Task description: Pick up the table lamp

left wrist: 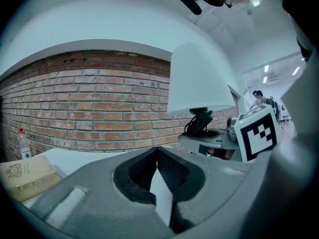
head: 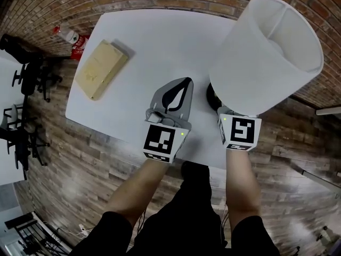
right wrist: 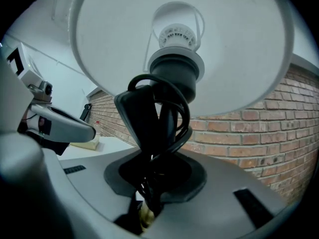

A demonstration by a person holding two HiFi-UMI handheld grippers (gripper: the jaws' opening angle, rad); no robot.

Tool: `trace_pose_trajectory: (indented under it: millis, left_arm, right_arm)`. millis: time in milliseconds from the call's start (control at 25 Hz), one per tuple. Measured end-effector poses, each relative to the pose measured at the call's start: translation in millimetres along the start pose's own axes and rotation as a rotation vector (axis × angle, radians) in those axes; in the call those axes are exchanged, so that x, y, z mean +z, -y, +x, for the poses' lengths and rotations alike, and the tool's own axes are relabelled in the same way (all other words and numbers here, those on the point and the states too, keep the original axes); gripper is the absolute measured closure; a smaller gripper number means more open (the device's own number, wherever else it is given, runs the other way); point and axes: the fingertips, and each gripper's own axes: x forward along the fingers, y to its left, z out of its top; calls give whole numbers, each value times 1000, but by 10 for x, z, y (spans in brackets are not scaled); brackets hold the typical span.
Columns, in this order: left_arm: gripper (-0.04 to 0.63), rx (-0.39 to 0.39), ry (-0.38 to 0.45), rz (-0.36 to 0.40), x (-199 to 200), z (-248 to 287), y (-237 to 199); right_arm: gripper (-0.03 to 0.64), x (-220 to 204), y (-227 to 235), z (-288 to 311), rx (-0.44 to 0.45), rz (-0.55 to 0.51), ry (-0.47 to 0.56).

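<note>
The table lamp [head: 266, 52] stands at the right end of the white table [head: 160, 41]; its big white shade tilts over a black base [head: 212, 96]. In the right gripper view its black stem [right wrist: 172, 76], wound with black cord, runs down between the jaws of my right gripper [right wrist: 152, 180], which is shut on it. From the head view, that gripper's jaws are hidden under the shade and only its marker cube [head: 240, 132] shows. My left gripper [head: 185, 83] rests to the left of the base, shut and empty, apart from the lamp [left wrist: 199, 83].
A tan flat box [head: 101, 68] lies on the table's left part, with a bottle [head: 66, 34] on the floor beyond the corner. A brick wall runs behind the table. Black chairs [head: 26, 73] stand at the far left.
</note>
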Motion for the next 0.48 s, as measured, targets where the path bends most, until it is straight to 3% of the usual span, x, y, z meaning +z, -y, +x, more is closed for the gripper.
trace_pose_trajectory:
  millis: [480]
  left_arm:
    - [588,19,11,27,109,-25,-47]
  right_arm:
    - [543,58,43,-35,3,8,-8]
